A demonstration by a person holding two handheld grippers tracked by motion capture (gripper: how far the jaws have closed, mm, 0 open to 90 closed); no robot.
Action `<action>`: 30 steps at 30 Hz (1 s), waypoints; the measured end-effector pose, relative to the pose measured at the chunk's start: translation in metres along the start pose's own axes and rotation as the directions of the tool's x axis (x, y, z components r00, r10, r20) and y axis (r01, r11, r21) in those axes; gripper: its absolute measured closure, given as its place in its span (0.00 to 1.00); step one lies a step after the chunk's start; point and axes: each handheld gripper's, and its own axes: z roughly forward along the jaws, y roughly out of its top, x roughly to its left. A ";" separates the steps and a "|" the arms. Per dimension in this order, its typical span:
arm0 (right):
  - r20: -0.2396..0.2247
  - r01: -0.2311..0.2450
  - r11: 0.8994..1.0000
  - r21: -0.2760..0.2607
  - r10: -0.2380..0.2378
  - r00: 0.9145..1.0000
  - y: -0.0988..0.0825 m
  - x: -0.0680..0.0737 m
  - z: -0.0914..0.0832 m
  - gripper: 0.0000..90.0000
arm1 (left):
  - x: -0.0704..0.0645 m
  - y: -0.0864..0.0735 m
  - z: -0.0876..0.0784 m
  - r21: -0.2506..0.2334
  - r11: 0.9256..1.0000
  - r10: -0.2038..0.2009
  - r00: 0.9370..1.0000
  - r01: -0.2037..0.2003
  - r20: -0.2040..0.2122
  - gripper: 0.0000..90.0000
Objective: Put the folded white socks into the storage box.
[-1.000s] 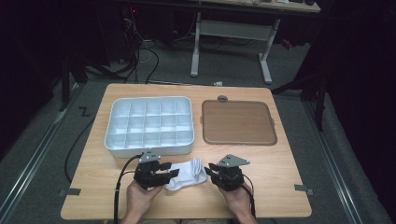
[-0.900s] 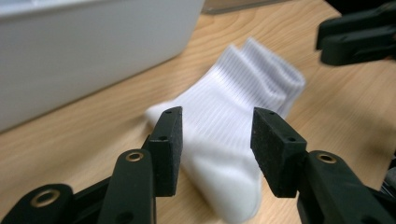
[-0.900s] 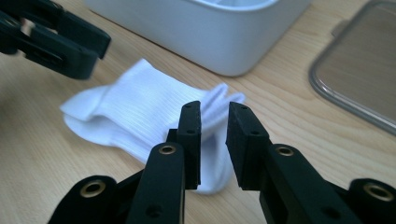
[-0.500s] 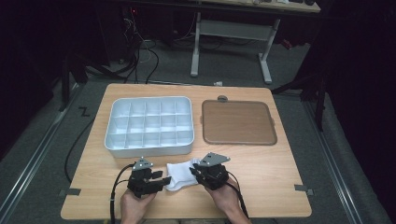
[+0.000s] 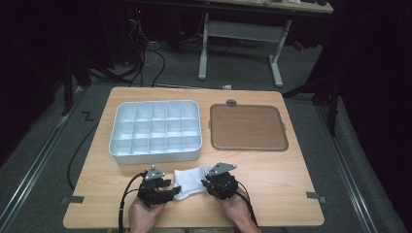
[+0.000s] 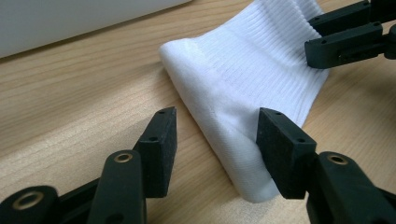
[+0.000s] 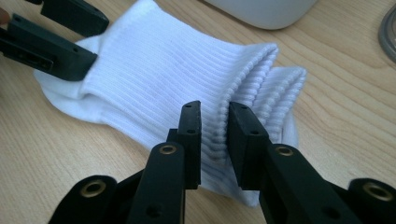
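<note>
Jaws of left hand-held gripper (image 6: 212,140) just spreading apart beside sock (image 6: 252,79); right hand-held gripper (image 7: 214,122) clamped on cuff, pinning sock to desk (image 5: 272,179) near tray (image 5: 155,130).

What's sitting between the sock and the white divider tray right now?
Nothing: in the high view a bare strip of wooden table separates the white sock from the compartment tray. The left gripper view shows the same bare wood.

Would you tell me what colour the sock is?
The sock is plain white with ribbed knit, clearest in the right gripper view.
</note>
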 end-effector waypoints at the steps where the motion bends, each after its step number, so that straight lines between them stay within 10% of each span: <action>1: 0.009 0.003 1.000 -0.006 -0.003 1.000 -0.001 0.001 0.000 0.93 | 0.000 0.000 0.000 0.000 1.000 0.008 1.000 -0.008 -0.003 0.55; 7: 0.045 0.018 0.997 -0.072 -0.014 0.999 -0.006 0.002 -0.013 0.97 | -0.006 -0.005 0.003 0.004 0.996 0.087 0.995 -0.087 -0.052 0.56; 30: 0.078 -0.035 0.997 -0.069 0.040 0.996 -0.024 -0.009 -0.007 0.94 | -0.006 0.001 0.018 0.001 0.991 0.131 0.988 -0.132 -0.079 0.55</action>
